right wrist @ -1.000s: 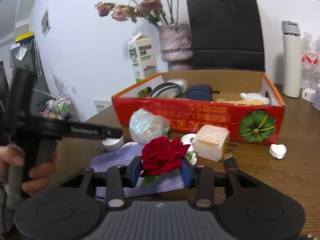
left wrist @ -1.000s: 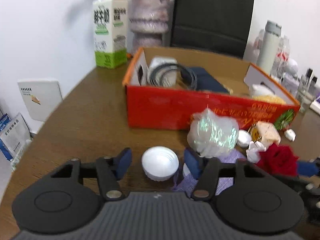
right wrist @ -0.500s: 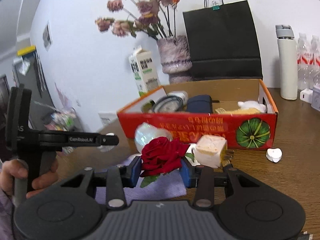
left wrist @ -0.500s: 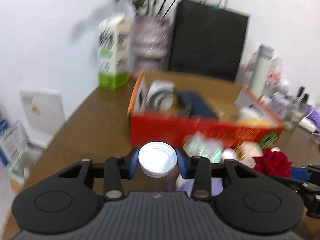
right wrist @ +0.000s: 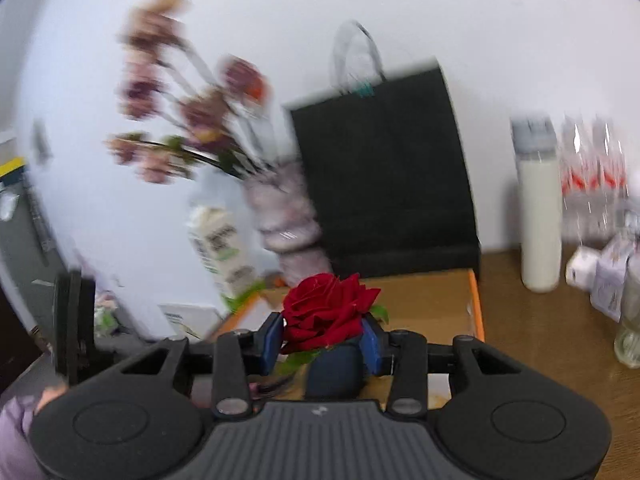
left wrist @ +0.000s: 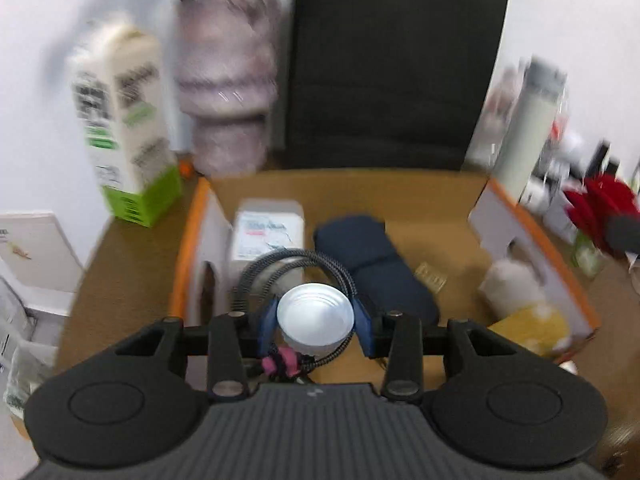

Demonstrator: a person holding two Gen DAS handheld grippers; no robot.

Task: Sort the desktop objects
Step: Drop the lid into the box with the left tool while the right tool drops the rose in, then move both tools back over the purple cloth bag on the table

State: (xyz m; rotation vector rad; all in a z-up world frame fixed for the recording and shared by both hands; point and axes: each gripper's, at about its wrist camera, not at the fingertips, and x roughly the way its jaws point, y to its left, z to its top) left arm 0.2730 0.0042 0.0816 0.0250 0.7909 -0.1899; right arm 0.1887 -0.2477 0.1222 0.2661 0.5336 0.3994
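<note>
Wooden tabletop [right wrist: 540, 328], orange cardboard box [left wrist: 532, 220] sitting by its back edge.
Left gripper [left wrist: 316, 322] is clamping a white cap [left wrist: 316, 316] over the box's near-left corner; right gripper [right wrist: 322, 340] is gripping a red rose [right wrist: 328, 308] above the box's interior.

The brown wooden table [left wrist: 132, 256] carries an orange cardboard box [left wrist: 188, 240], milk carton [left wrist: 124, 128], vase [left wrist: 228, 92], black bag [left wrist: 392, 64] and white bottle [right wrist: 538, 216].
</note>
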